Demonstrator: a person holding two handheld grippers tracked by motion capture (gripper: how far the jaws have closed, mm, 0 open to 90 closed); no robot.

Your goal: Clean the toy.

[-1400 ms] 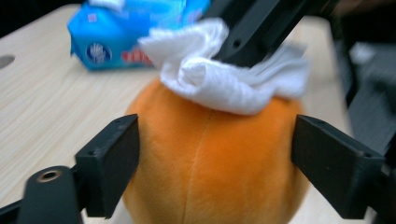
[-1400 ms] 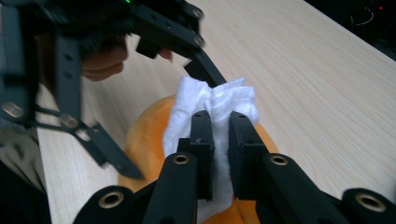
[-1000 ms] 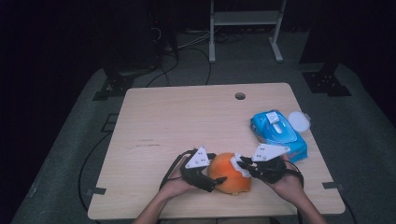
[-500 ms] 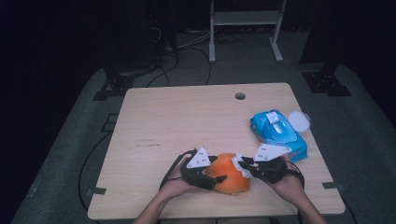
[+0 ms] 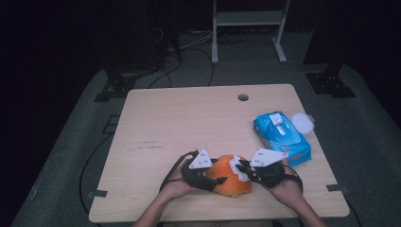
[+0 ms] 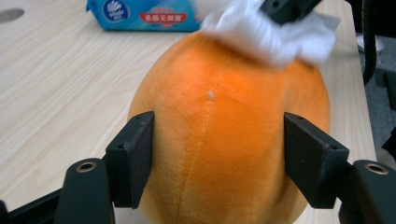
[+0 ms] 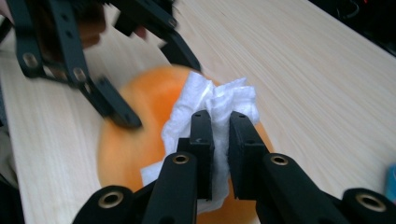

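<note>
Landmark: the orange plush ball lies on the wooden table near the person's edge, a little right of that edge's middle.

Left hand: just left of the plush ball, coming in from the bottom edge.

Left gripper: at the plush ball's left side. Its jaws have just been closing with the ball between them; in the left gripper view both pads lie against the ball's flanks, one on each side of the seam, so it clasps the ball.

White wipe: crumpled on top of the plush ball, towards its right; in the right gripper view it bunches up over the ball.

Right gripper: at the plush ball's upper right, jaws clenched on the wipe; in its own view the two pads stand close together with the wipe pinched between them.

Right hand: just right of the plush ball.

Blue wipes pack: right of and behind the plush ball, near the table's right edge.

White round lid: beyond the pack, further from the plush ball, at the table's right edge.
</note>
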